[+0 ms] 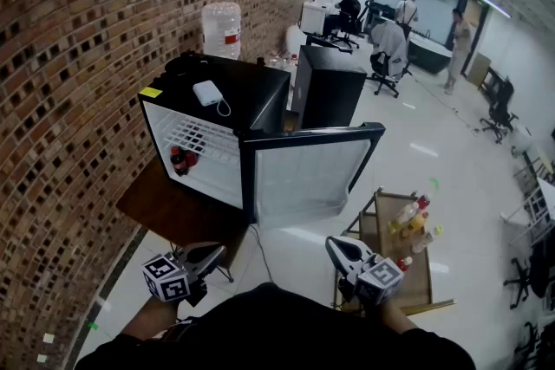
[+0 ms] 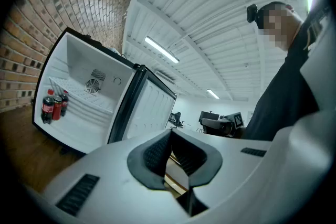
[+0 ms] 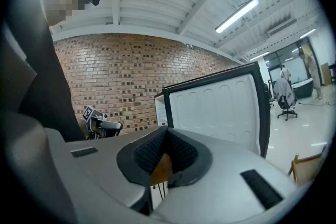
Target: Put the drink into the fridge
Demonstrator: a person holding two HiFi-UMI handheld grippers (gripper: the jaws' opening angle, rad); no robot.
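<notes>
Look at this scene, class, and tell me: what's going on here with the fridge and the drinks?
A person stands facing a small fridge whose door hangs open. They hold the left tongs and the right tongs low in front of them, both shut and empty. A few dark bottles already stand inside the fridge. More drink bottles wait on a wooden cart at the person's right. None of those has been picked up yet.

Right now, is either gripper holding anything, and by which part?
Nothing is held: the left gripper and right gripper are both shut and empty.
</notes>
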